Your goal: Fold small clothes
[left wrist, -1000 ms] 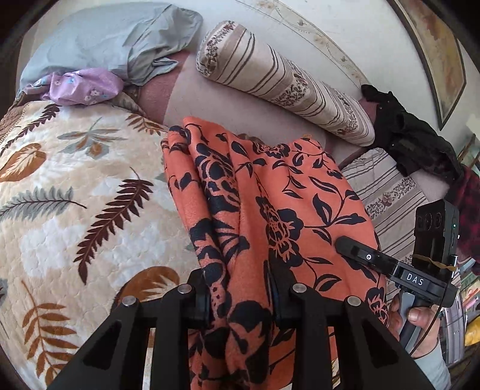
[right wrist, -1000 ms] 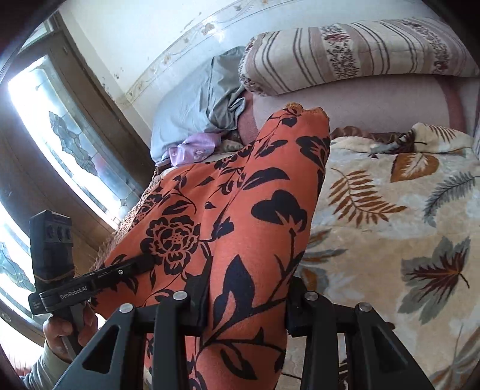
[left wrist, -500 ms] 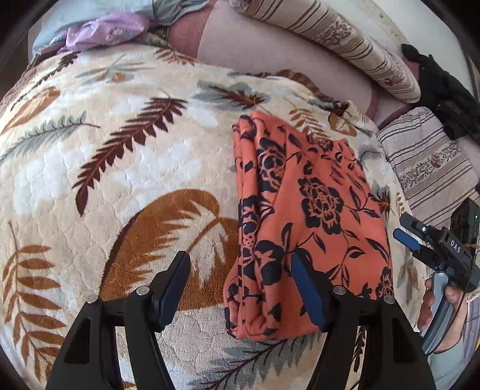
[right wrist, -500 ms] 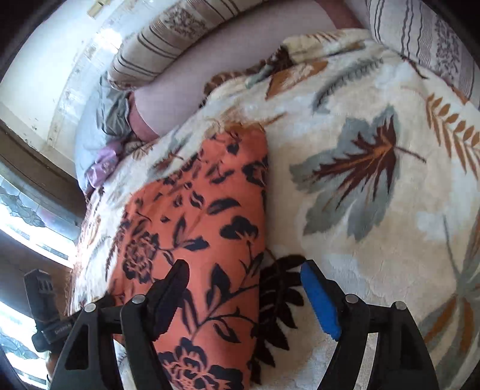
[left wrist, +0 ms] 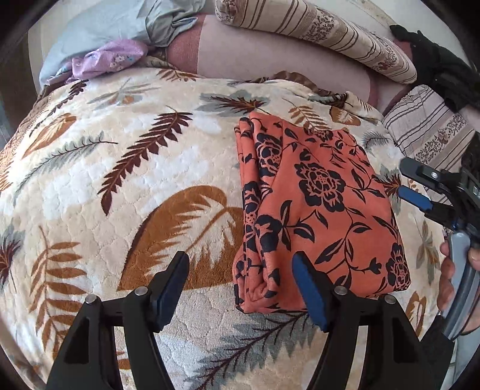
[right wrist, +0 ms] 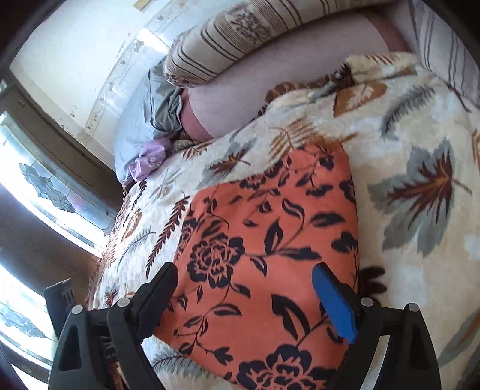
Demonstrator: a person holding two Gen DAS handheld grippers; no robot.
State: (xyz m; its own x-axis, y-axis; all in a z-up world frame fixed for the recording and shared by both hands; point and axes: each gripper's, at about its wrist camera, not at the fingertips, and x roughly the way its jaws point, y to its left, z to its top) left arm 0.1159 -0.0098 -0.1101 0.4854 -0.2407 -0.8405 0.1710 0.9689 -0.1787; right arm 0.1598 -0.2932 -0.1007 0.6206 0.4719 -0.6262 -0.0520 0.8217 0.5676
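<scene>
An orange garment with black flowers [left wrist: 315,210] lies folded into a flat rectangle on the leaf-print blanket [left wrist: 120,180]. My left gripper [left wrist: 240,282] is open and empty, just above the garment's near left corner. My right gripper [right wrist: 246,294] is open and empty, over the garment's near edge [right wrist: 264,240]. The right gripper also shows at the right edge of the left wrist view [left wrist: 420,192], open, beside the garment. Part of the left gripper's body shows at the lower left of the right wrist view [right wrist: 60,300].
A striped bolster pillow [left wrist: 315,30] lies along the back of the bed. A grey-blue cloth [left wrist: 120,27] and a purple flowered garment [left wrist: 111,60] sit at the back left. Dark clothes [left wrist: 444,69] lie at the back right. A window [right wrist: 36,192] is to the left.
One second ago both grippers were shut on the hanging garment. They laid it on the blanket, opened and let go. Since half a second ago both have drawn back slightly.
</scene>
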